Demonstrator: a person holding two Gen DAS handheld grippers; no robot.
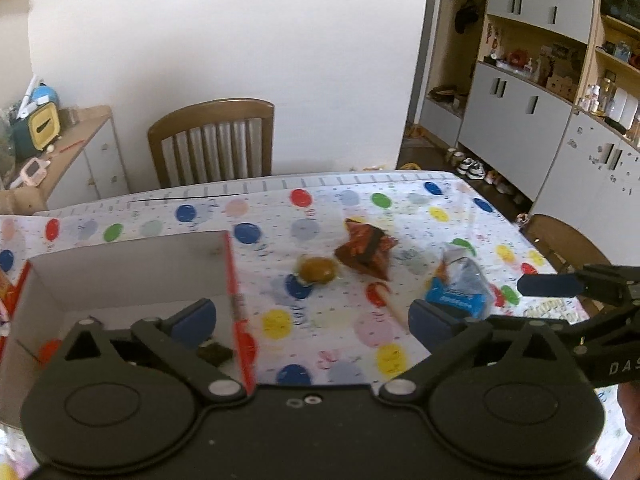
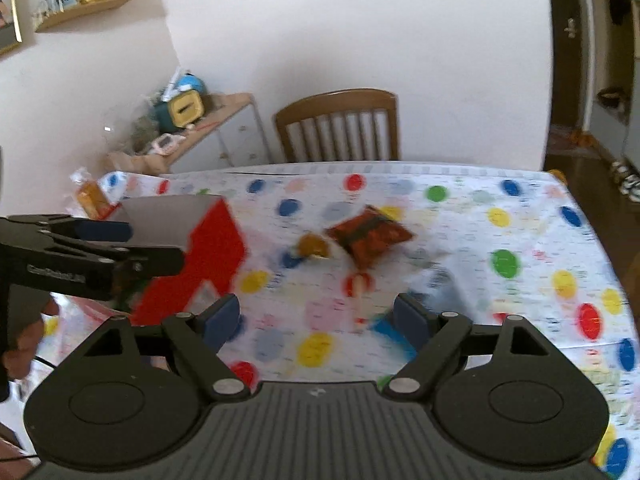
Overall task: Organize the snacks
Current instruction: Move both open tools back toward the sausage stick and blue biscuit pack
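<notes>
The worktop (image 1: 360, 344), under a cloth of coloured dots, carries an open box (image 1: 128, 276) with white inner walls and a red outside. It stands at the near left in the left wrist view, with a small dark snack (image 1: 215, 353) already on its floor. Right of the box, well apart from it, lie the loose snacks. The red packet (image 1: 366, 252) sits farthest back, its long axis running diagonally from far left to near right. The blue-and-clear packet (image 1: 460, 284) lies nearest the right gripper (image 2: 318, 322); it looks crumpled and tilted, and the blur in the right wrist view hides which way it points. The round brown snack (image 1: 318, 271) has no long axis to speak of. A thin stick (image 1: 394, 310) lies slantwise, one end towards the red packet, the other towards the camera.

The left gripper (image 1: 312, 318) hangs over the box's red edge, its fingers spread wide with nothing between them. The right gripper's fingers also stand wide and empty above the blue packet.

Risks, as I judge them: the crinkly blue packet may slip or skate across the cloth if pinched off-centre. The two grippers are close and could knock together. A low pass by the left gripper could catch the box wall and shove it.
</notes>
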